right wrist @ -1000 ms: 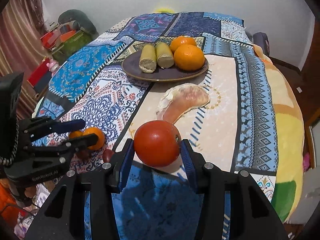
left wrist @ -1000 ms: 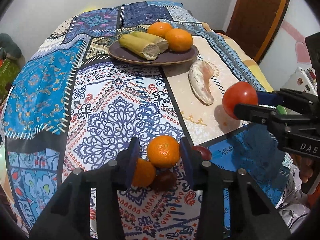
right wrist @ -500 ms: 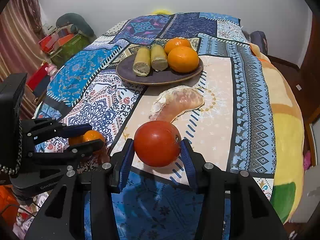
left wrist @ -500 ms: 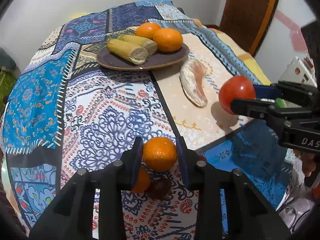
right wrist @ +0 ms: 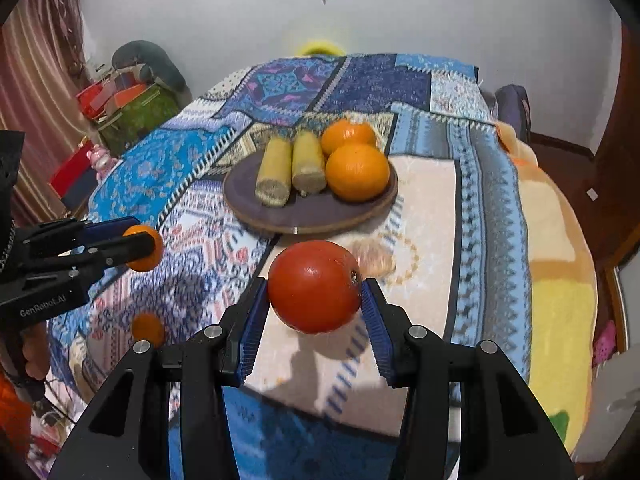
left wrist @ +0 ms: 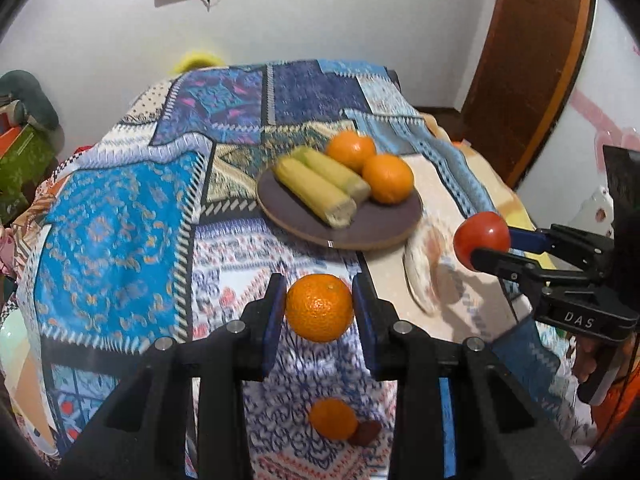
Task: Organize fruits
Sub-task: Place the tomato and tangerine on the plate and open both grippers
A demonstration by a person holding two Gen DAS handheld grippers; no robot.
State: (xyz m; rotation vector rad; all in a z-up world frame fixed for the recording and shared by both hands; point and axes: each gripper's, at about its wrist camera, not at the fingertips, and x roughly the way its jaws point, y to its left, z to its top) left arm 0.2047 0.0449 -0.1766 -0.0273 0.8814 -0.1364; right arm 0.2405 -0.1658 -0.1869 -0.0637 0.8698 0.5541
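My left gripper (left wrist: 319, 307) is shut on a small orange (left wrist: 319, 307) and holds it in the air above the patterned cloth; the same gripper shows at the left of the right wrist view (right wrist: 140, 249). My right gripper (right wrist: 315, 287) is shut on a red tomato (right wrist: 315, 287), also lifted; it appears at the right of the left wrist view (left wrist: 482, 241). Ahead of both lies a dark round plate (left wrist: 320, 224) with two oranges (left wrist: 387, 178) and two yellow corn pieces (left wrist: 316, 192). Another small orange (left wrist: 333, 418) and a dark red fruit (left wrist: 366, 433) lie on the cloth below.
A pale curved peel-like piece (left wrist: 420, 276) lies on the cloth right of the plate. The cloth (right wrist: 492, 208) drops off at its right edge toward a wooden door (left wrist: 528, 60). Boxes and clutter (right wrist: 128, 108) stand at the far left by the wall.
My left gripper closed on the small orange and lifted it off the cloth, leaving the other orange and dark fruit below. The right gripper, still holding the tomato, rose a little toward the plate.
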